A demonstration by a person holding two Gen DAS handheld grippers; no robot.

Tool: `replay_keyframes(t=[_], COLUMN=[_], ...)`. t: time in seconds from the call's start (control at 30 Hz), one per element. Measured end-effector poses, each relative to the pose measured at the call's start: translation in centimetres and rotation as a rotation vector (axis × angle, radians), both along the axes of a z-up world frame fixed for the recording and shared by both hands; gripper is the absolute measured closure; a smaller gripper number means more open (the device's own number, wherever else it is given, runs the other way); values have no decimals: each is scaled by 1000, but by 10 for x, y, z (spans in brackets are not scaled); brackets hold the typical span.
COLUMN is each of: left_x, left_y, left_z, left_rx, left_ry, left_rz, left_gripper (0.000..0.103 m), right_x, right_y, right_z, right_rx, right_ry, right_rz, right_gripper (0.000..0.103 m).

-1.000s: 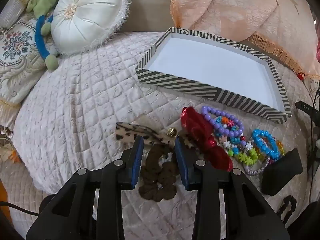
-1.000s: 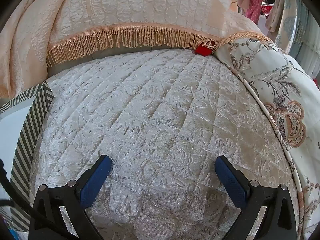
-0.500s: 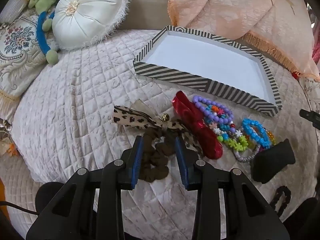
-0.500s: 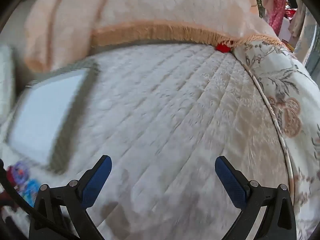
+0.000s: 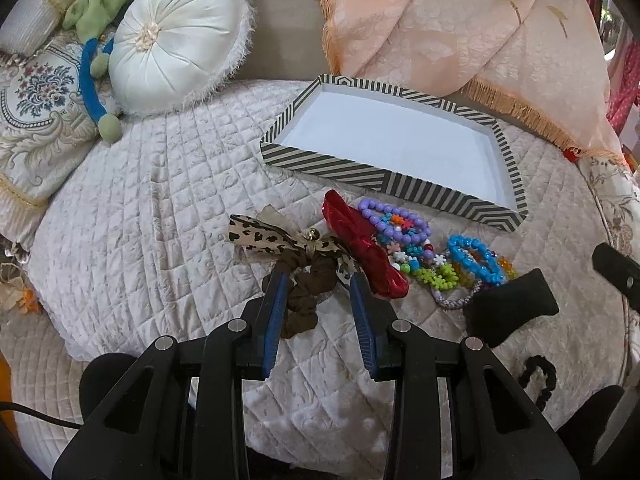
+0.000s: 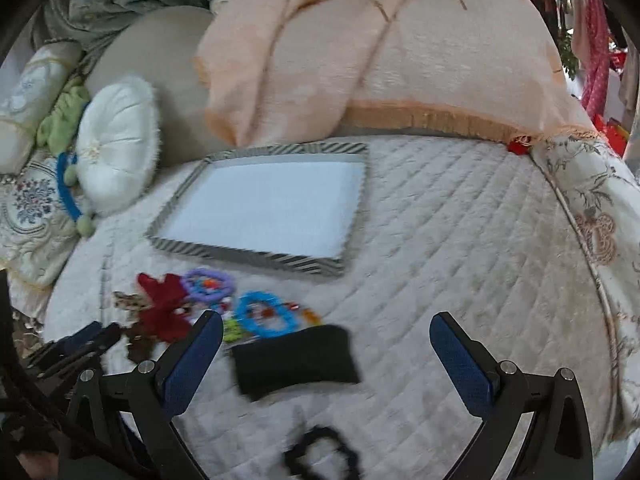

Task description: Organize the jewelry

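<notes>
- The step in hand is judged to be the first pickup: the striped tray (image 5: 394,190) on the quilted bed (image 5: 132,216) holds nothing, and all the accessories lie in a loose heap just in front of its near wall.
- The left hand-held gripper (image 5: 318,280) is seen half spread, its blue pads flanking the brown scrunchie (image 5: 310,294); no squeeze on the fabric can be made out, so the scrunchie is taken as bracketed rather than pinched.
- The leopard-print bow (image 5: 262,238) lies touching the scrunchie on its far side, and the red bow (image 5: 362,254) lies just beside the right pad, so a clean closure on the scrunchie alone is called for.
- The next move is judged to be a closing of the pads, then a lift and a carry forward over the tray's near wall.
- The right hand-held gripper (image 6: 326,342) is held wide apart and empty, above the bed, with the black pouch (image 6: 294,362) lying between its fingers in the view and the black scrunchie (image 6: 322,456) nearer the camera.
- The beaded bracelets (image 5: 436,254) lie between the red bow and the pouch, untouched.
</notes>
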State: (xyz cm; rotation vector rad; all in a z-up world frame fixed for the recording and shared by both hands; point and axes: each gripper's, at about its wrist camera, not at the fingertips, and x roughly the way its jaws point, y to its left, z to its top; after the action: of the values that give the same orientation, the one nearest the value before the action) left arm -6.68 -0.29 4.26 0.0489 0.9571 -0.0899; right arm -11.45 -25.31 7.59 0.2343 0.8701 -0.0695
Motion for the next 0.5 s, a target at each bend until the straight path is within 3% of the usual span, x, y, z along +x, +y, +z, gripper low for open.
replay_keyframes(t=[0.5], left_x=[-18], left_y=[6], left_z=[4], left_rx=[-15], left_ry=[-22], left_rz=[-2], left_gripper=[71], right_x=[-18], right_y=[31], right_z=[6], right_rx=[-64], right_ry=[-26], right_rz=[55], right_gripper=[0])
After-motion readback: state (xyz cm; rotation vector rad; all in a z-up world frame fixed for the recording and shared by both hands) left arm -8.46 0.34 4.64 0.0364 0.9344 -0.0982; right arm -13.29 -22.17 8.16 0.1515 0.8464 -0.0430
